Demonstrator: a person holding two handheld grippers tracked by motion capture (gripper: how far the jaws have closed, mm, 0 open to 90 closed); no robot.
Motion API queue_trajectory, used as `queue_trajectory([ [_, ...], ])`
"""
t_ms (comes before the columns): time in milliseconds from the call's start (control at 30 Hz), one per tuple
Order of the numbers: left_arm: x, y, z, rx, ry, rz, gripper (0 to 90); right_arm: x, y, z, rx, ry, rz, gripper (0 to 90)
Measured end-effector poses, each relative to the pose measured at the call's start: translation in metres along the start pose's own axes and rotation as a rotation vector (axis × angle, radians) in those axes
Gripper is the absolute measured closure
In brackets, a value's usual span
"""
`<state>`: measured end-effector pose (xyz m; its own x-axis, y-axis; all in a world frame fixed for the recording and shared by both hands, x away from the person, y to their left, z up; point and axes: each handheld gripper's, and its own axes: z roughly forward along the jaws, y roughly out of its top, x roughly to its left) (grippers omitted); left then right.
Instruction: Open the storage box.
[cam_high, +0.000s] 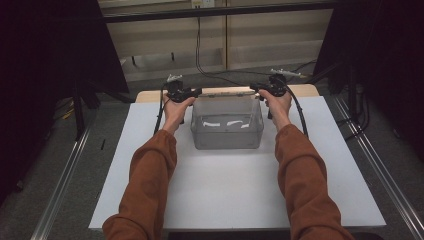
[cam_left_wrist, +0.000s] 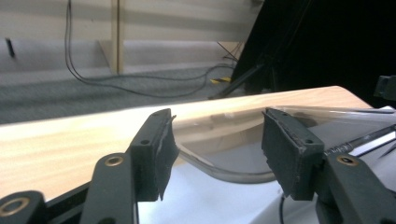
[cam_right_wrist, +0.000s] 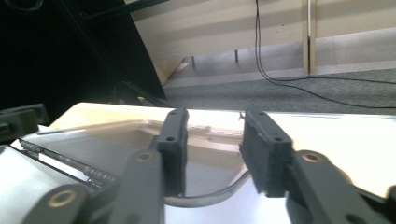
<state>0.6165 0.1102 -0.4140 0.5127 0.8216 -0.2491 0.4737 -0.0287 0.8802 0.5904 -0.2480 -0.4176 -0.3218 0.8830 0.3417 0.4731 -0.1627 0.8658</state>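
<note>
Two grippers wait at the far corners of the clear plastic box (cam_high: 227, 131). Left gripper (cam_high: 196, 92) and right gripper (cam_high: 255, 88) both gape wide, each with a rounded box corner between its jaws.

Clear plastic bin (cam_high: 227, 125) sits on the white table (cam_high: 235, 190), toward the far side. My left gripper (cam_high: 196, 92) is at its far-left corner, my right gripper (cam_high: 255, 88) at its far-right corner, both at rim height. Can't tell jaw state from up here; orange sleeves (cam_high: 150, 185) come in from the bottom.
</note>
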Motion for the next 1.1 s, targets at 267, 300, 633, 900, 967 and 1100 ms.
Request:
queue_trajectory([
  [267,-0.004,0.001,-0.003,-0.003,0.0,0.064,32.5,0.003,-0.001,-0.002,-0.005,0.008,-0.037,54.1],
  [300,-0.004,0.001,-0.003,0.0,-0.006,0.061,32.3,0.004,-0.001,-0.003,-0.009,0.002,-0.051,51.3],
  [633,-0.007,0.003,-0.011,-0.031,-0.009,0.089,23.3,0.011,-0.001,-0.01,-0.049,0.007,-0.093,37.9],
  [900,-0.004,0.0,-0.018,-0.058,0.013,0.124,15.8,0.014,-0.001,-0.013,-0.047,-0.026,-0.135,23.0],
  [967,-0.004,0.0,-0.021,-0.075,0.01,0.113,12.7,0.014,-0.002,-0.014,-0.041,-0.028,-0.146,17.2],
  [1100,-0.007,-0.006,-0.027,-0.079,0.003,0.151,9.2,0.016,-0.003,-0.019,-0.069,-0.031,-0.166,11.0],
])
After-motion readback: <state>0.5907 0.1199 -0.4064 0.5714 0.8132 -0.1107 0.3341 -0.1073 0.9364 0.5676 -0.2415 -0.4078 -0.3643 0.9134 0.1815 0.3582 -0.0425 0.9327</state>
